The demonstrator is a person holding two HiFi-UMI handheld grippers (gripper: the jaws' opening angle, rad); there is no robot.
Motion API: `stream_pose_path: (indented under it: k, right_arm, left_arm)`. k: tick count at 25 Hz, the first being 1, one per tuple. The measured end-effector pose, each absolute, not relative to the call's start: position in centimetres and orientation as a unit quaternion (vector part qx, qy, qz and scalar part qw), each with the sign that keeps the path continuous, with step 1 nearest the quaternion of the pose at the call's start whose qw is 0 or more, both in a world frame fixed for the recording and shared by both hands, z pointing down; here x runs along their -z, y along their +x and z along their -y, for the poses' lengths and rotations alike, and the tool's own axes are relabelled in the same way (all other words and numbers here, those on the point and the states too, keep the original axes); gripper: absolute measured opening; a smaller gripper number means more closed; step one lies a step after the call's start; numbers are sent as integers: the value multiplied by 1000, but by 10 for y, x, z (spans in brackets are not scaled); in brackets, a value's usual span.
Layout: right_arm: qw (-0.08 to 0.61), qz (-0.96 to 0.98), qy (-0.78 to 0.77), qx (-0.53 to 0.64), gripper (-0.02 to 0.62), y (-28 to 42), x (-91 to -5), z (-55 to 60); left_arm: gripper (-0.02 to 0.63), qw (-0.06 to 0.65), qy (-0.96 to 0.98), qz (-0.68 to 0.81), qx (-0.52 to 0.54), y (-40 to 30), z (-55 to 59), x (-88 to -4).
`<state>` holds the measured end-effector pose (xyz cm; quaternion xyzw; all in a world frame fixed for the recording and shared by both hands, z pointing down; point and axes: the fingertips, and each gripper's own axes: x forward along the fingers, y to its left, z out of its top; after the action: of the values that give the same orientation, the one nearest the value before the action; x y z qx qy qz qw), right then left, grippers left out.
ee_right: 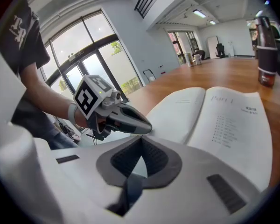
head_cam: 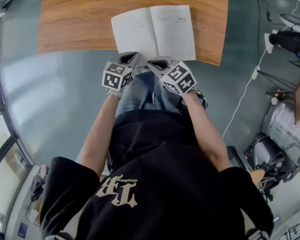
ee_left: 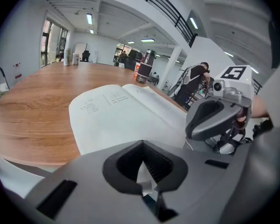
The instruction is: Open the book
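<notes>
The book (head_cam: 154,31) lies open on the wooden table (head_cam: 80,14), close to its near edge, with white printed pages facing up. It shows again in the left gripper view (ee_left: 116,115) and the right gripper view (ee_right: 214,120). Both grippers hang side by side just short of the table edge, over the person's lap. My left gripper (head_cam: 128,58) is shut with nothing in it; its jaws (ee_left: 141,144) meet in front of the left page. My right gripper (head_cam: 158,63) is shut and empty too (ee_right: 141,140). Each sees the other: right gripper (ee_left: 192,129), left gripper (ee_right: 148,125).
A dark bottle (ee_right: 266,45) stands on the table beyond the book, also seen from the left gripper view (ee_left: 147,66). A white cable (head_cam: 245,89) and equipment (head_cam: 285,134) lie on the grey floor at the right. Windows run along the left.
</notes>
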<state>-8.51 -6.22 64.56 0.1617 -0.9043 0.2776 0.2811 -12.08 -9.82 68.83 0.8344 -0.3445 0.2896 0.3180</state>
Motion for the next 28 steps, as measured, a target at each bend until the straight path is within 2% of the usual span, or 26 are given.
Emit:
stream_pose_path:
  k: [12,18,22,28]
  right_arm:
    - [285,889,214,-288,-12,-50,-647,78]
    - [297,886,221,-278,-12,-40,-646,73]
    - [286,892,244,-251,-12,-30,-623,76]
    - [262,888,311,-216,-12,2,-574,87]
  left_arm:
    - [5,301,835,334,-317,-137,76,-707]
    - [5,320,825,339,-319,-143,64,-710]
    - [5,324,832,350,-285,-143,65,-682]
    - [5,294,859,353,-227,-129,77,-618]
